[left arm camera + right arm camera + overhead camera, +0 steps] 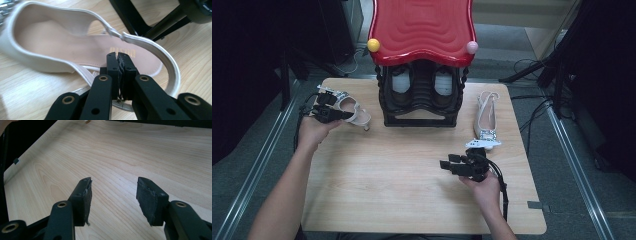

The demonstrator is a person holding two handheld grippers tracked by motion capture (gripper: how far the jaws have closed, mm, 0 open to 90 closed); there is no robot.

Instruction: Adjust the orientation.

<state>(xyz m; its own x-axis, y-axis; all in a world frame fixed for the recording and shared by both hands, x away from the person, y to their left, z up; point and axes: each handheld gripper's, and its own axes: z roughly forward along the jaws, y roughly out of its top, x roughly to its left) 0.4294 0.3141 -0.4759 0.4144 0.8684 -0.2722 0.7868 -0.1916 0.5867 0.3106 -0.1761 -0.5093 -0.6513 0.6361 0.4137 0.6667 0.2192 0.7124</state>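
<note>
In the high view the left gripper (343, 115) sits at the table's far left, over a pale slingback shoe (354, 112) whose toe end is largely covered by the hand and the gripper body. The left gripper view shows the jaws pressed together with almost no gap; a thin strap seems to pass under them, but whether it is pinched between the pads or merely lies below cannot be made out. The shoe (62, 47) lies on its side there, its heel strap curving round to the right, the printed mark on the insole half hidden behind the jaw tips and its toe cut off at the upper left edge.

In the middle at the table's (412, 175) far edge stands a black rack (421, 97) with a wavy red top (422, 27), a yellow ball (373, 45) at its left corner and a pink one (472, 47) at its right. The red top overhangs the shelves, so what rests inside them is hard to tell; pale shapes show between the black bars.

Right of the rack a second pale shoe (486, 117) lies lengthwise, its decorated toe just beyond the right gripper (444, 164). That gripper is low over bare wood, pointing left, and its own view shows the jaws well apart with nothing between them, its fingertips (150, 197) worn at the pads
</note>
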